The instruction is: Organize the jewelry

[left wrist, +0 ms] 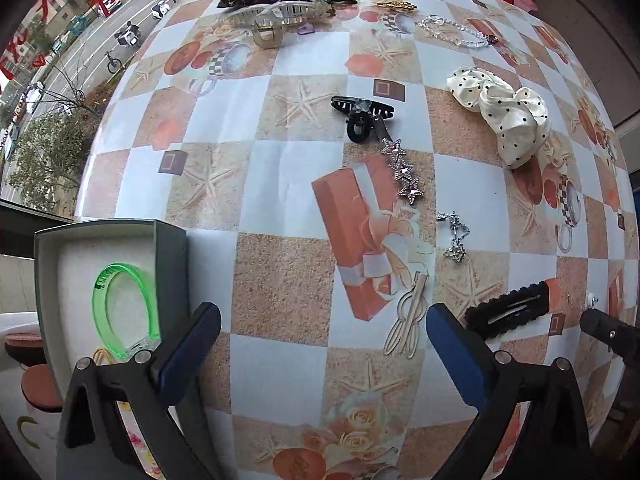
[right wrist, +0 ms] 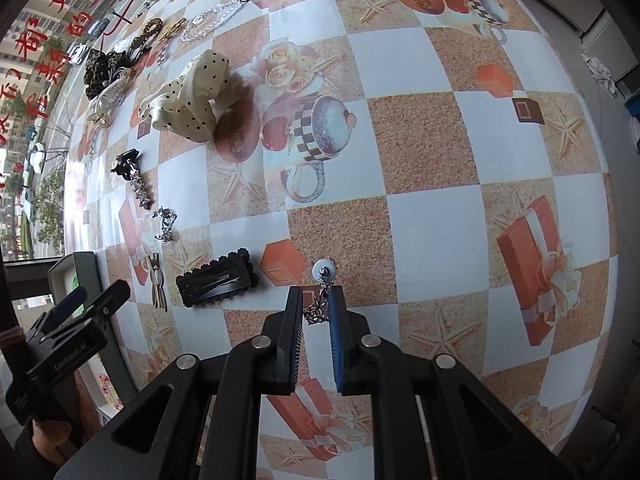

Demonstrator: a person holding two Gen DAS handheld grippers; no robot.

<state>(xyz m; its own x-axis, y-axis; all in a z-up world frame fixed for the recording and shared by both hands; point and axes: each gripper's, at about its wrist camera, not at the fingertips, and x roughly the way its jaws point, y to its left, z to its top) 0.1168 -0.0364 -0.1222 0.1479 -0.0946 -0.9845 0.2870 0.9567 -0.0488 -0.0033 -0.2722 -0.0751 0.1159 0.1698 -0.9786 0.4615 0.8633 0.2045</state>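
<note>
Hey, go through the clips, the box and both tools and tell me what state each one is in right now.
Left tool: open, holding nothing.
Right tool: nearly shut around the dangly earring, grip not confirmed.
Gray box: open, green bangle inside.
Black snap clip: flat on table.
Black claw clip: shut, on table.
Polka-dot scrunchie: loose on table.

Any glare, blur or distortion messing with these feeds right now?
Left wrist: strong fisheye bowing of the table, soft daylight, no harsh glare, green hair clip sharp. Right wrist: same curvature, earring in focus between the right gripper fingers, faint shadows only.
</note>
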